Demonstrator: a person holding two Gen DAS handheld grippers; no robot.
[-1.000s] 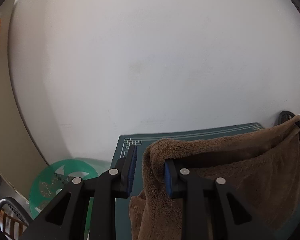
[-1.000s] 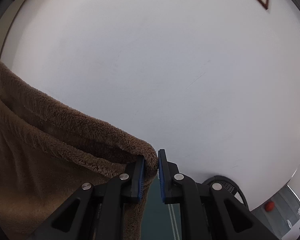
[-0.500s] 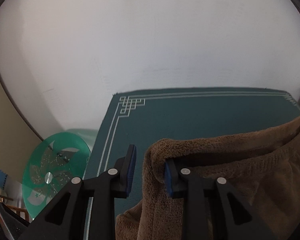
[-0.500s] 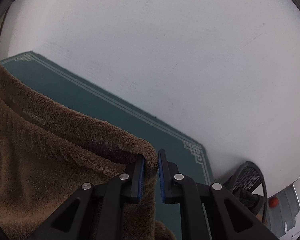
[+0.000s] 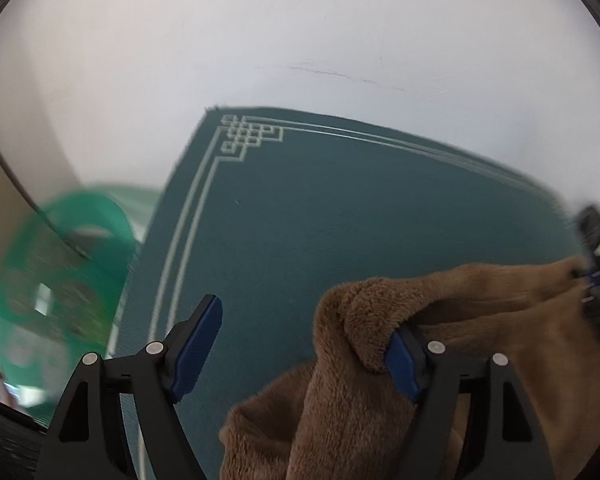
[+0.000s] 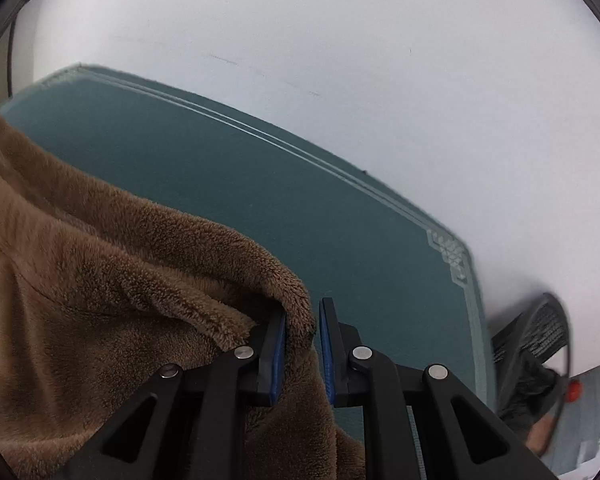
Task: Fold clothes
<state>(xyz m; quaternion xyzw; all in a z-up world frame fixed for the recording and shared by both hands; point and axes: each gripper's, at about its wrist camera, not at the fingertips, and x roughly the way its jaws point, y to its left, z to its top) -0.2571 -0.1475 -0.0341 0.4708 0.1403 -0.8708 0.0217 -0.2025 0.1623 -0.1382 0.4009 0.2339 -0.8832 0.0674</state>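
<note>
Left gripper (image 5: pixel 300 344) has its jaws opening wide: the left finger stands clear over the mat (image 5: pixel 340 216), while a corner of the brown fleece (image 5: pixel 380 360) hangs draped over the right finger's blue pad (image 5: pixel 400 360), with nothing pinching it from the other side. Below that corner the fleece bunches down toward the near edge of the mat.

Right gripper (image 6: pixel 302 344) has narrow jaws that are just starting to open. A fleece (image 6: pixel 120 280) corner sits between the blue pads (image 6: pixel 278 356); it lies against the left pad, and a thin gap shows beside the right one, so whether the grip is firm I cannot tell. From this corner the fleece spreads away over the left part of the mat (image 6: pixel 260 200) in soft folds.

In the left wrist view the top edge of the fleece runs across the mat to the right gripper (image 5: pixel 596 280), blurred at the mat's right side.

The teal mat has pale border lines and a knot pattern at each far corner. Left of the mat a green disc (image 5: pixel 60 280) is blurred. Right of the mat a black mesh thing (image 6: pixel 540 332) stands, with a small red object (image 6: pixel 575 390) just beyond it. Behind the mat rises a white wall (image 5: pixel 300 40).
</note>
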